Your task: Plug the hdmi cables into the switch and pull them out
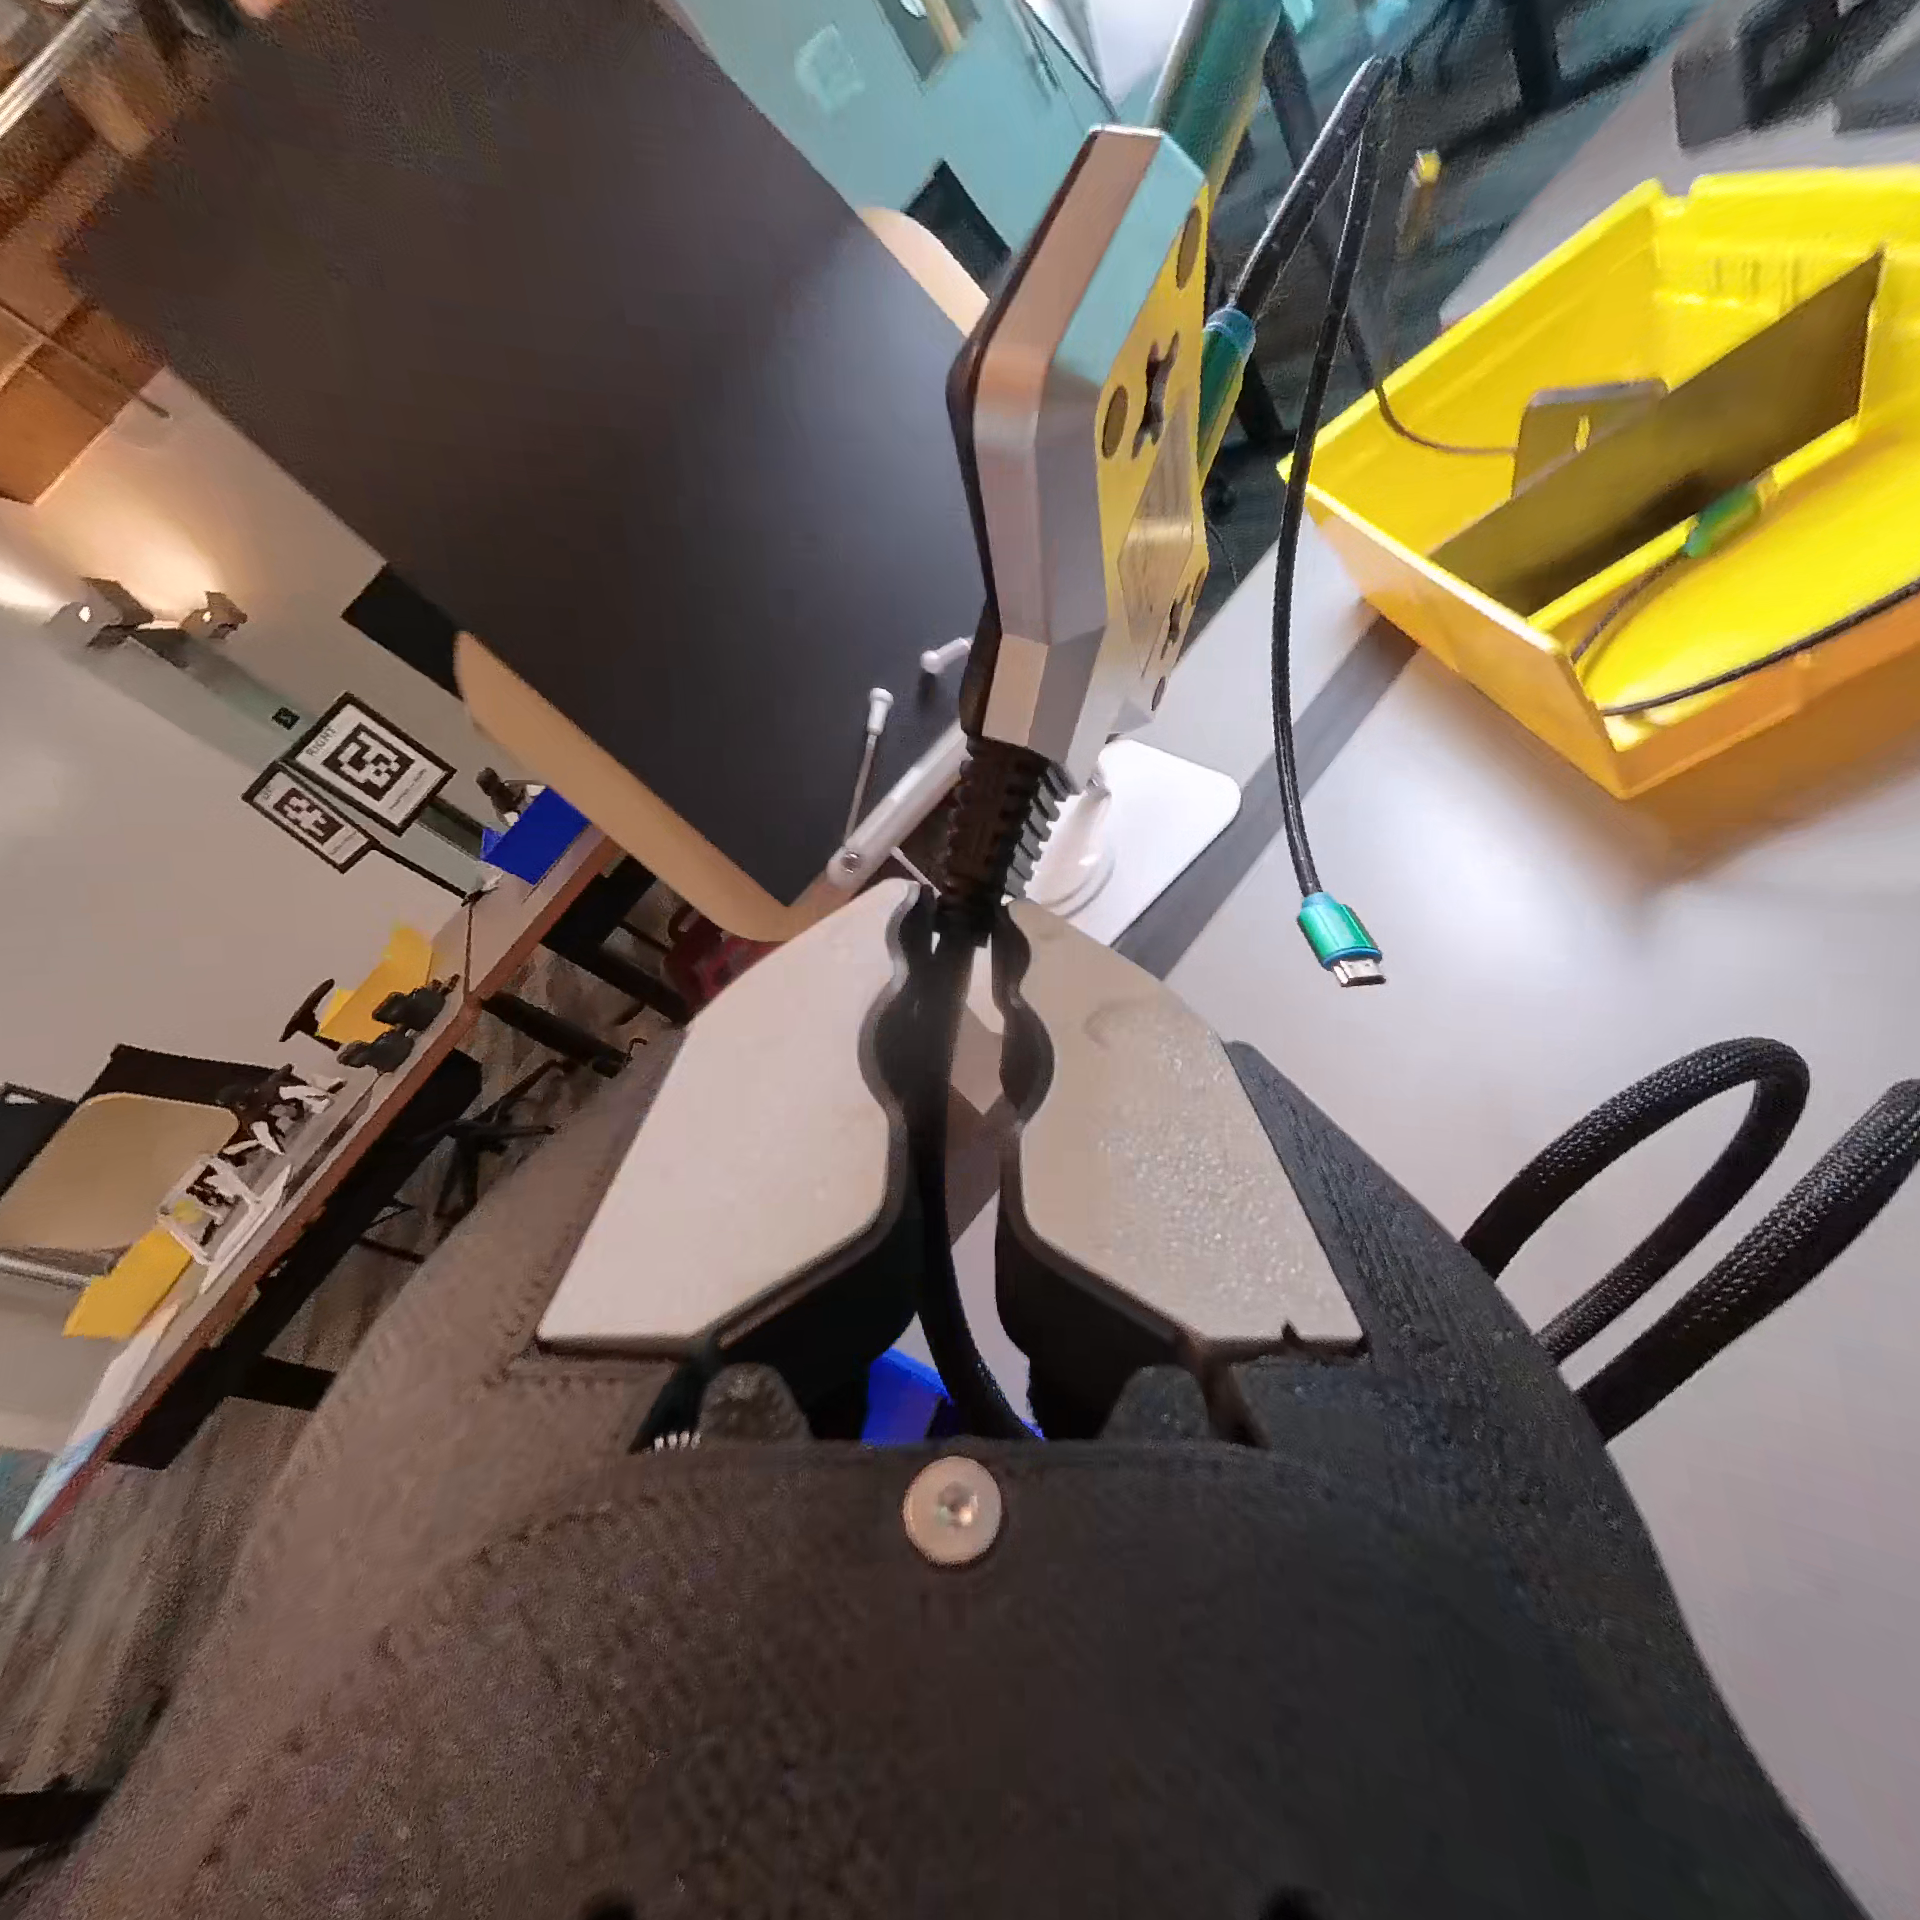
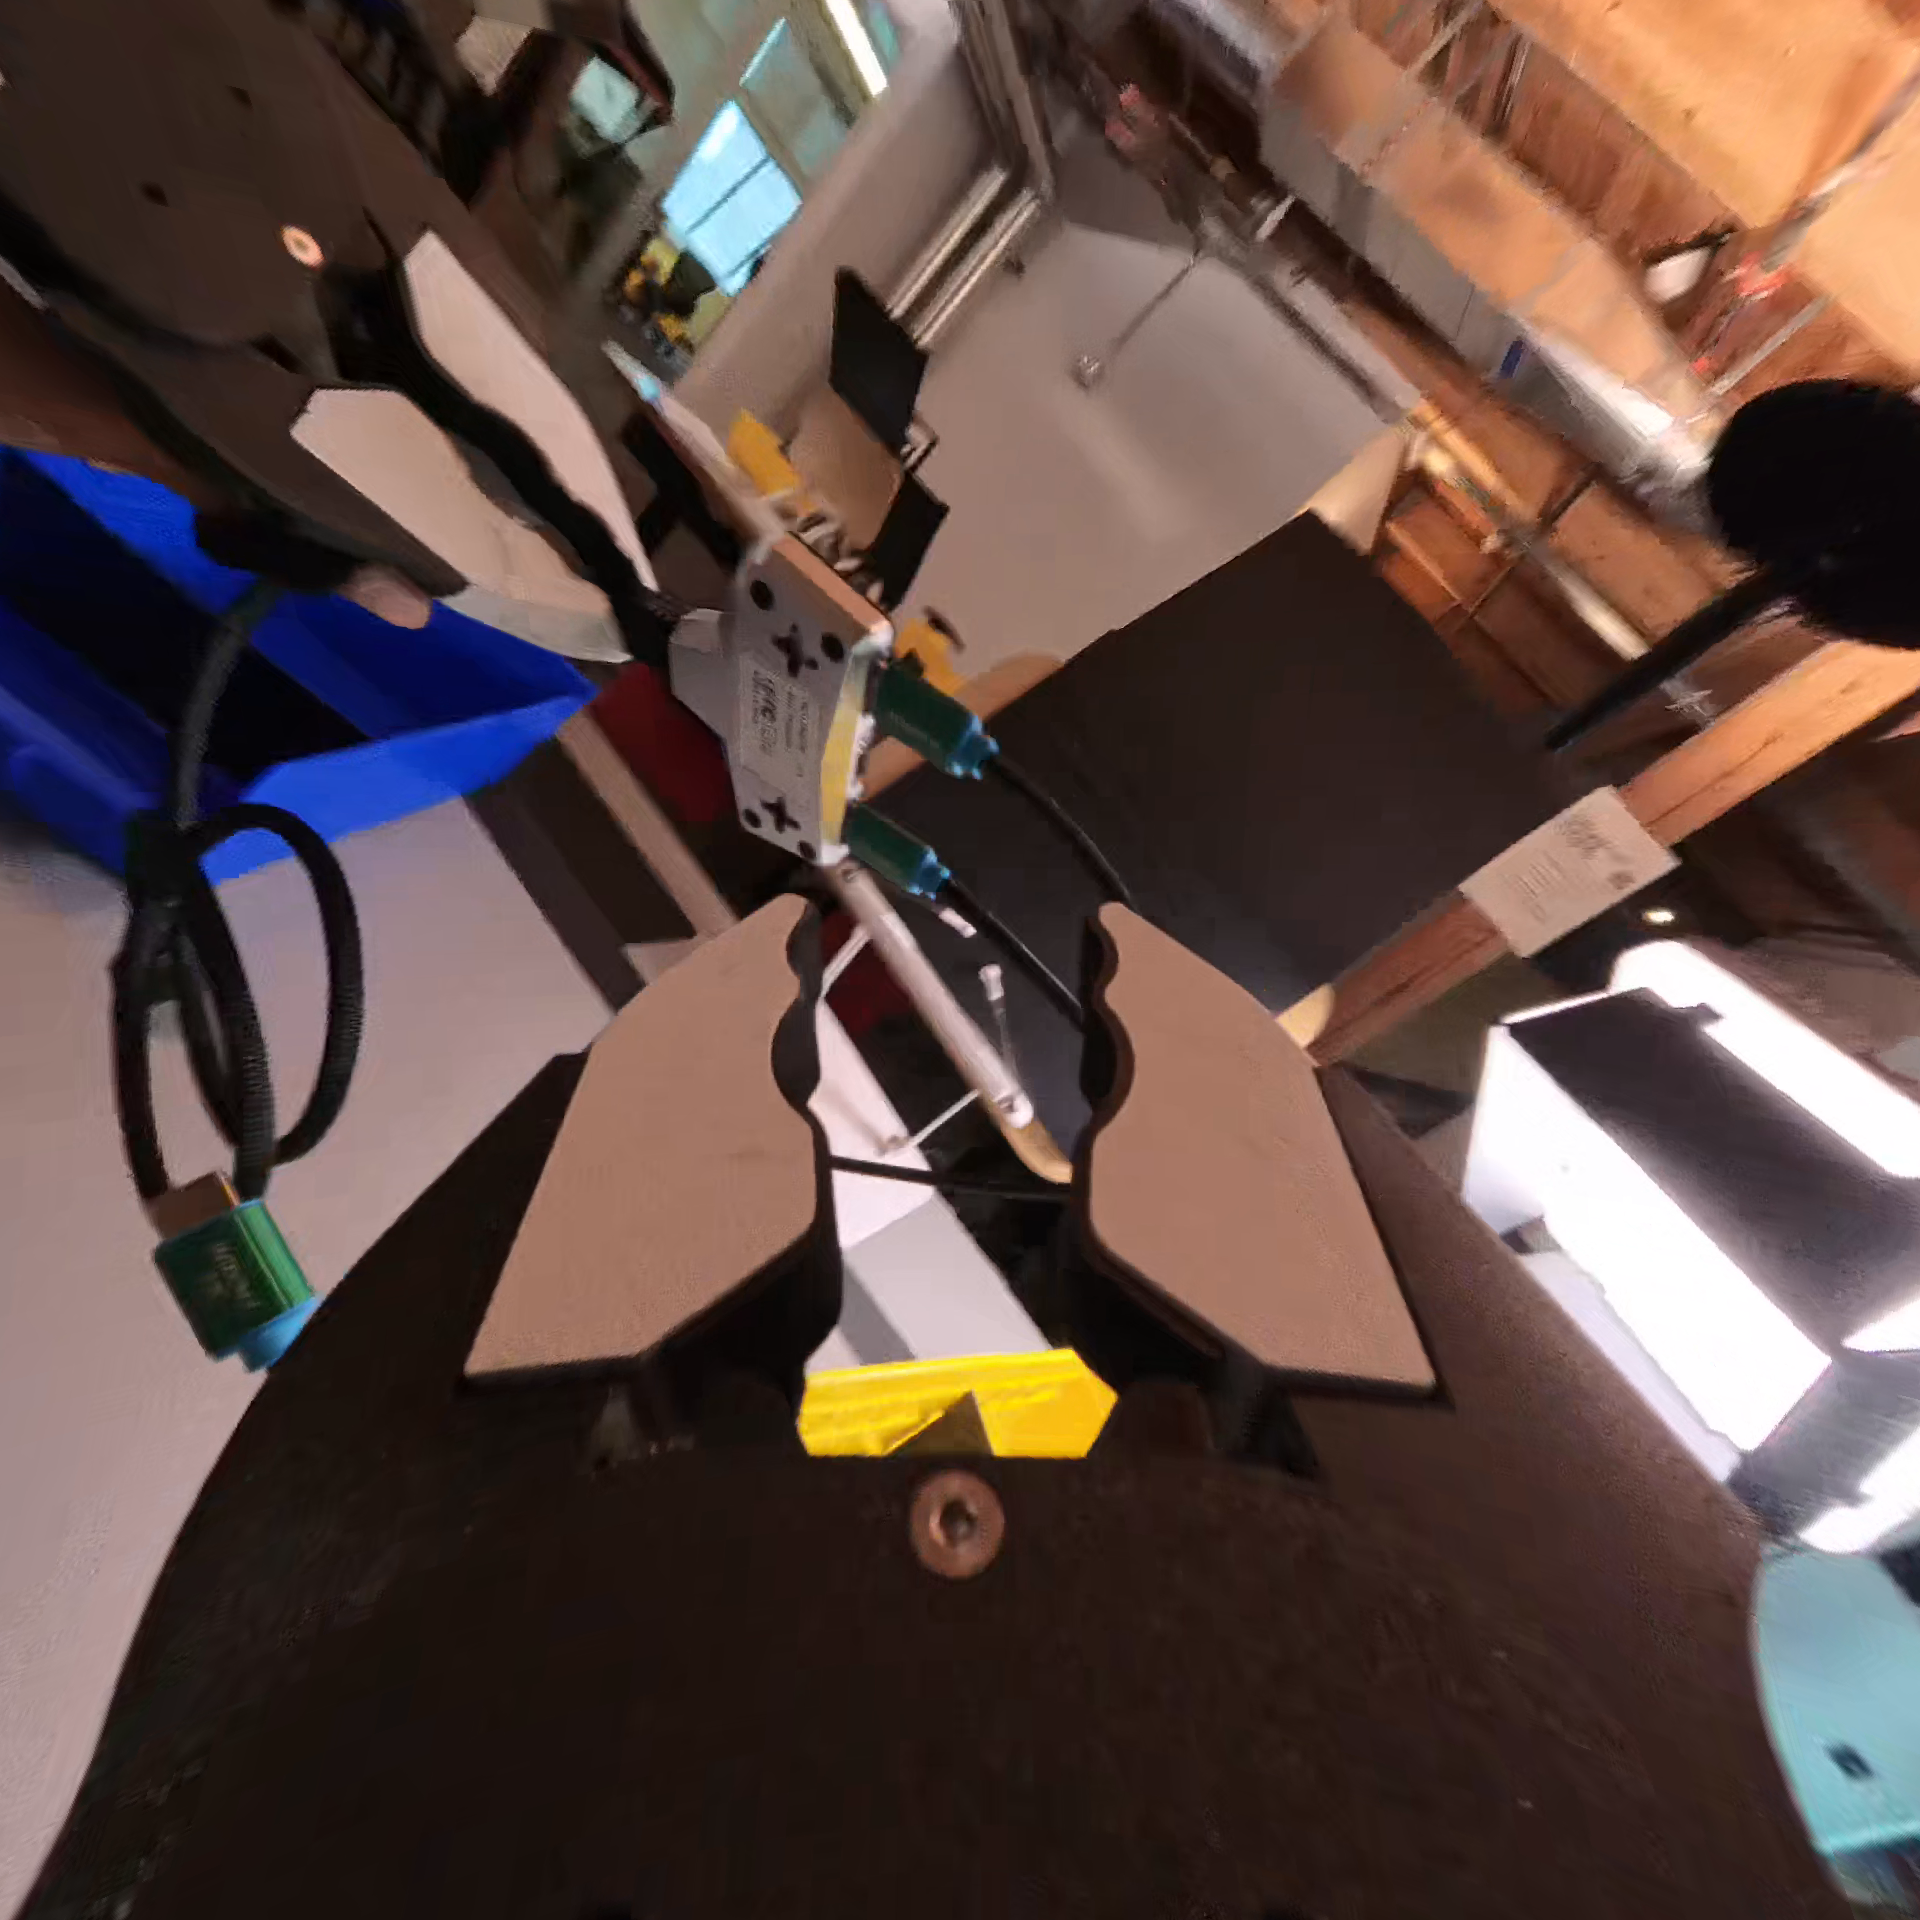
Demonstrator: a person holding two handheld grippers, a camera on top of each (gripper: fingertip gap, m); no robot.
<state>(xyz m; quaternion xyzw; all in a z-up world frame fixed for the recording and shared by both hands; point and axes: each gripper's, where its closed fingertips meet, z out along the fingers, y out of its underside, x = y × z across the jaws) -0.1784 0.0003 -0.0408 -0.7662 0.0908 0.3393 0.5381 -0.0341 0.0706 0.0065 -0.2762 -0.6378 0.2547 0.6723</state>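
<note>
Fingers of the left gripper (image 1: pixel 951 925) are pinching the black ribbed strain relief (image 1: pixel 992 821) where the switch's own lead enters the body, holding the switch (image 1: pixel 1049 436) up in the air above the table (image 1: pixel 1558 1039). In the right view, the right gripper (image 2: pixel 945 935) is hanging open and empty, its tips just short of the switch (image 2: pixel 784 686). 2 green plugs (image 2: pixel 920 717) are sitting in the ports, the lower one (image 2: pixel 894 847) nearest the open fingers. Judging by that, the plugging part is looking done and the pulling out is in hand. The next move is calling for the right gripper to close on the lower plug and draw straight along its port while the left is bracing the switch.

Thin cables trailing from the plugs are crossing the gap between the right fingers and could be snagging. A loose plug (image 1: pixel 1340 940) is dangling beside the switch, and a coiled lead (image 2: pixel 239 997) with another green plug (image 2: pixel 234 1288) is hanging below the left gripper. Farther off, a yellow bin (image 1: pixel 1621 499) is sitting on the table and a blue bin (image 2: pixel 312 665) is standing behind.
</note>
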